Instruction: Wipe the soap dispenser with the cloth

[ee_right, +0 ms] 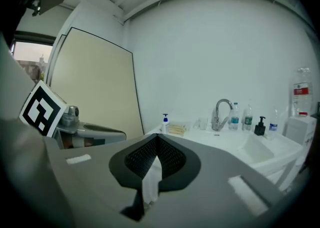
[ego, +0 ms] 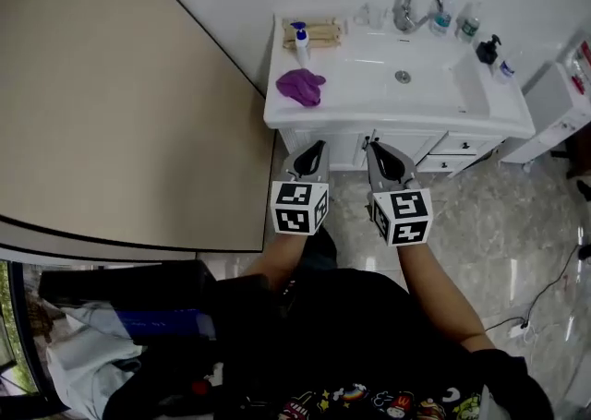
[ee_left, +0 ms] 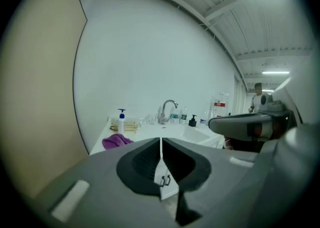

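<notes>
A crumpled purple cloth [ego: 300,86] lies on the left end of the white vanity top [ego: 503,115]. Behind it stands a white soap dispenser [ego: 301,42] with a blue pump. A black pump dispenser [ego: 487,49] stands at the basin's far right. Both grippers hang side by side in front of the cabinet, short of the counter: the left gripper [ego: 312,148] and the right gripper [ego: 373,148] are shut and hold nothing. The left gripper view shows the cloth [ee_left: 117,141] and white dispenser [ee_left: 121,121] ahead beyond its closed jaws. The right gripper view shows the dispenser [ee_right: 165,123].
A chrome faucet [ego: 413,3] rises behind the basin, with water bottles [ego: 457,19] beside it. Wooden items [ego: 319,33] lie by the white dispenser. A beige partition [ego: 111,104] fills the left. Cabinet doors [ego: 416,146] face me. A white unit [ego: 563,100] stands right.
</notes>
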Tool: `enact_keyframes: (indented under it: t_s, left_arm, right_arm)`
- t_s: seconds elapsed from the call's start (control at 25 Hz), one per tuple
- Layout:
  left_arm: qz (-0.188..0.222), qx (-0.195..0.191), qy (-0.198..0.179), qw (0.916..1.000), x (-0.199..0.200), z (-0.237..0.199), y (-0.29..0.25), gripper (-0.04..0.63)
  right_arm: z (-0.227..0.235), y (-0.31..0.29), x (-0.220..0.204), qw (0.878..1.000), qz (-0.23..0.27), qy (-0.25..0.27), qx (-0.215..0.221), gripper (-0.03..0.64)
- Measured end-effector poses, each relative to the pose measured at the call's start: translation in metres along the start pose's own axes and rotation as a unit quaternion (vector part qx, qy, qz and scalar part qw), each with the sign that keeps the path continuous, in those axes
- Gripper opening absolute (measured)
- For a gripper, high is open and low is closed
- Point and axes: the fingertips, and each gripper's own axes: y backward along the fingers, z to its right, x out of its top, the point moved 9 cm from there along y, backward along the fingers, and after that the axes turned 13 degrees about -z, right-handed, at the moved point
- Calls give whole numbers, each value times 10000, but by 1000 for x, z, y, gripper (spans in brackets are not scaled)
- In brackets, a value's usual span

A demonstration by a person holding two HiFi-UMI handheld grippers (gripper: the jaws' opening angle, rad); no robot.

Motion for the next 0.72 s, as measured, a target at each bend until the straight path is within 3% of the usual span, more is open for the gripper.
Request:
enact_keyframes:
  t_s: [0.16, 0.36, 0.52, 0.72]
  left_arm:
    - [-293, 9, -112, 9995, 48, -72, -71, 26]
    - [-810, 358, 38, 9961, 62, -130, -137, 94]
    - [-1606, 588, 274, 9849, 58, -158, -182, 184]
    - [-2136, 782, 662, 9715, 51, -181, -230, 199]
  right_arm:
    - [26, -89, 58, 9999, -13, -46, -163, 25]
    - [44, -167, 89, 9998, -209, 36, -34, 25]
    - [63, -206, 103, 9988, -424, -18, 263, 25]
    - [85, -242, 116, 9974, -544, 16, 466, 25]
